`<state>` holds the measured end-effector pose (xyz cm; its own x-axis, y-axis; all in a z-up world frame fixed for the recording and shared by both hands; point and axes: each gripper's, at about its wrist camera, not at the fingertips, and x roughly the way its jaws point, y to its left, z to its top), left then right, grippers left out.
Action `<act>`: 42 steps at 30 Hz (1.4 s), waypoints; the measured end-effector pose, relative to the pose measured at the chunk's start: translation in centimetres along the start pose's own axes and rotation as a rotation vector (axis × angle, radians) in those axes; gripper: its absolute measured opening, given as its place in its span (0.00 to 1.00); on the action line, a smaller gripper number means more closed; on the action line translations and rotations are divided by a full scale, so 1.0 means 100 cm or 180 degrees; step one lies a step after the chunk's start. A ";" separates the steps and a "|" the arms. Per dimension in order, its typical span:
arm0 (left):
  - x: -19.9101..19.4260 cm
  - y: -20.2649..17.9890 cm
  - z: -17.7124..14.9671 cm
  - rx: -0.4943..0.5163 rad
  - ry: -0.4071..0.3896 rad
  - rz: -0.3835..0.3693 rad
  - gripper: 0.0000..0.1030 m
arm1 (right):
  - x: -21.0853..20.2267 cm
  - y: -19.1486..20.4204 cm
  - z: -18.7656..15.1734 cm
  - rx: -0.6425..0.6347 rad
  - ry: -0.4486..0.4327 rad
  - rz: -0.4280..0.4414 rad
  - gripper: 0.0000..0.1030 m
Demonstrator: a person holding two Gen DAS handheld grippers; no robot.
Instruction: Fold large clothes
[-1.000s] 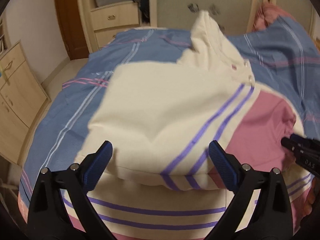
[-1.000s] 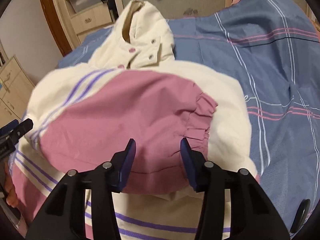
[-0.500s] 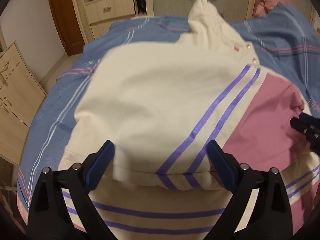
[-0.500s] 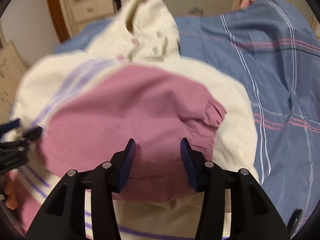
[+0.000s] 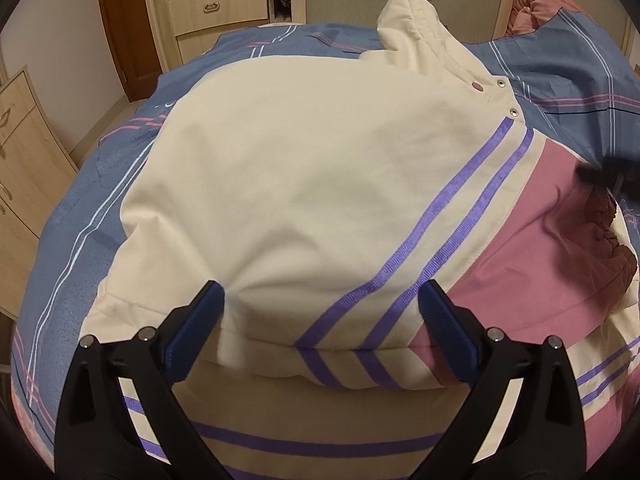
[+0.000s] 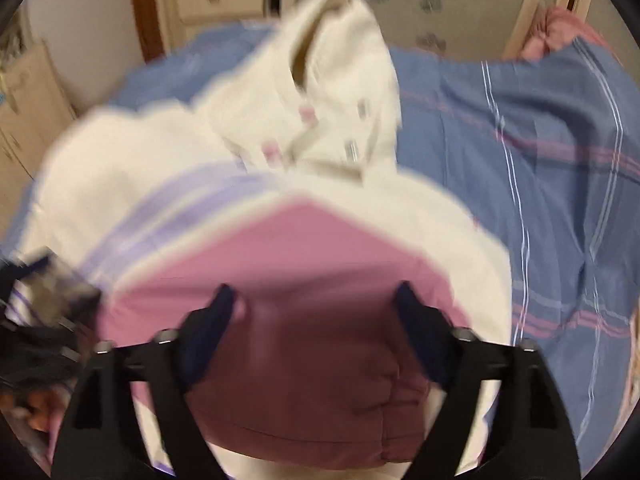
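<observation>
- Both my right fingers [image 6: 224, 304] have spread wide since a second ago, letting go of the pink sleeve [image 6: 304, 368]; that view is blurred.
- My left gripper [image 5: 320, 300] stays wide, holding nothing, at the folded edge.
- Beyond, the cream jacket [image 5: 304, 184] lies folded over on the blue bed [image 5: 92, 184], hood [image 5: 412, 20] at the far end, likely ready for another fold.

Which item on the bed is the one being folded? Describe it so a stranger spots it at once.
Start at the bed with the blue plaid bedspread; lying across its middle is a puffy cream jacket. Its hood points toward the wardrobe, and the snaps sit at its collar. Unlike the blue cover around it, it carries twin purple stripes and a pink sleeve.
</observation>
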<state>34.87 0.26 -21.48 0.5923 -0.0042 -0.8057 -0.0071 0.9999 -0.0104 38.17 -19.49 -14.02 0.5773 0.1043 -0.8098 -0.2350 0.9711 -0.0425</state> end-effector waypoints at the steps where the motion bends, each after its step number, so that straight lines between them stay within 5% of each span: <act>1: 0.000 -0.001 -0.001 0.0000 -0.0026 0.0005 0.97 | -0.008 -0.002 0.018 0.0040 -0.0171 0.0049 0.94; 5: 0.001 0.001 -0.006 -0.0027 -0.0110 -0.0045 0.98 | 0.011 -0.007 0.082 0.0241 -0.0330 0.0042 0.94; 10: 0.003 0.003 -0.013 -0.0057 -0.0234 -0.0091 0.98 | 0.085 -0.005 0.158 0.0541 -0.0203 0.0062 0.94; 15: 0.012 0.009 -0.018 -0.0111 -0.0271 -0.0226 0.98 | 0.153 0.009 0.197 0.0572 0.0082 -0.0205 0.93; 16: 0.012 0.009 -0.018 -0.0116 -0.0277 -0.0243 0.98 | 0.158 0.010 0.199 0.0599 0.0075 -0.0138 0.80; 17: 0.013 0.010 -0.018 -0.0122 -0.0280 -0.0256 0.98 | 0.160 0.011 0.201 0.0614 0.0096 -0.0123 0.39; 18: 0.014 0.011 -0.019 -0.0124 -0.0283 -0.0263 0.98 | 0.159 0.011 0.201 0.0671 0.0128 -0.0147 0.18; 20: 0.015 0.011 -0.019 -0.0121 -0.0291 -0.0258 0.98 | 0.140 0.006 0.200 0.0851 -0.0069 0.0070 0.06; 24: 0.015 0.011 -0.019 -0.0120 -0.0284 -0.0244 0.98 | 0.055 0.018 0.170 0.0725 -0.0826 0.0486 0.05; 26: 0.015 0.010 -0.019 -0.0117 -0.0281 -0.0230 0.98 | -0.003 0.035 0.123 0.0425 -0.1179 0.0700 0.05; 29: 0.014 0.010 -0.018 -0.0134 -0.0304 -0.0236 0.98 | -0.058 0.052 0.034 0.0065 -0.1283 0.0954 0.04; 31: 0.012 0.012 -0.019 -0.0164 -0.0325 -0.0251 0.98 | -0.073 0.068 -0.025 -0.0247 -0.1124 0.0995 0.09; 34: 0.010 0.014 -0.021 -0.0177 -0.0331 -0.0234 0.98 | -0.081 0.097 -0.105 -0.0878 -0.0680 0.0642 0.81; 37: 0.009 0.014 -0.022 -0.0178 -0.0352 -0.0233 0.98 | -0.110 0.093 -0.142 -0.1048 -0.0734 0.0465 0.84; 39: 0.009 0.016 -0.023 -0.0198 -0.0368 -0.0256 0.98 | -0.130 0.068 -0.129 -0.0797 -0.0924 0.0340 0.87; 40: 0.009 0.018 -0.023 -0.0212 -0.0383 -0.0277 0.98 | -0.134 0.054 -0.118 -0.0591 -0.0956 0.0401 0.97; 42: 0.007 0.021 -0.025 -0.0250 -0.0420 -0.0327 0.98 | -0.134 0.022 -0.095 -0.0128 -0.0956 0.0531 0.99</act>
<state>33.29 2.34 -23.58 0.6937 -0.0994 -0.7134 -0.0010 0.9903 -0.1390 22.47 -20.76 -8.85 0.7315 0.3252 -0.5993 -0.3726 0.9267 0.0481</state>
